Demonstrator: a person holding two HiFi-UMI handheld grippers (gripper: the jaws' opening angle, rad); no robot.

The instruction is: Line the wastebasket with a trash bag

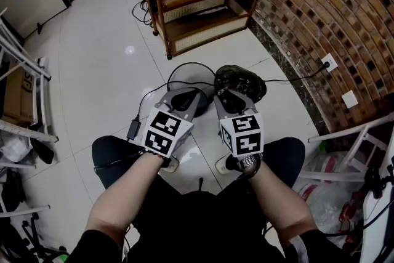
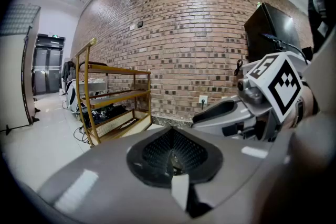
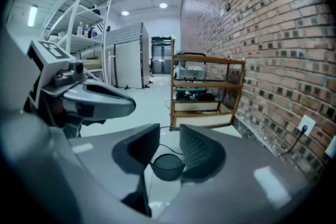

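The wastebasket (image 1: 184, 77) stands on the white floor tiles just above the middle of the head view. It is a round, dark, open-topped bin that looks like thin wire mesh. Its lower edge is hidden behind the left tool (image 1: 186, 97), and in the right gripper view it shows small and far off in the lower middle (image 3: 168, 166). Just to its right in the head view lies a glossy black crumpled lump (image 1: 241, 82), which I take to be the trash bag; whether it touches the bin I cannot tell. A bag like that should be very light, limp and a little slippery, easy to tear on a mesh edge and inclined to cling to itself. The sensible hold would be a pinch on one layer of film at the open mouth, with the other tool on the opposite edge to spread it. The basket looks light too and may slide or tip on the smooth tiles, so its rim is the place to steady it. The left tool (image 2: 176, 157) has its jaws pressed fully together with nothing visible between them. The right tool (image 3: 169, 147) (image 1: 231, 98) has its jaws partly apart and grips nothing; only the distant bin shows through the gap.
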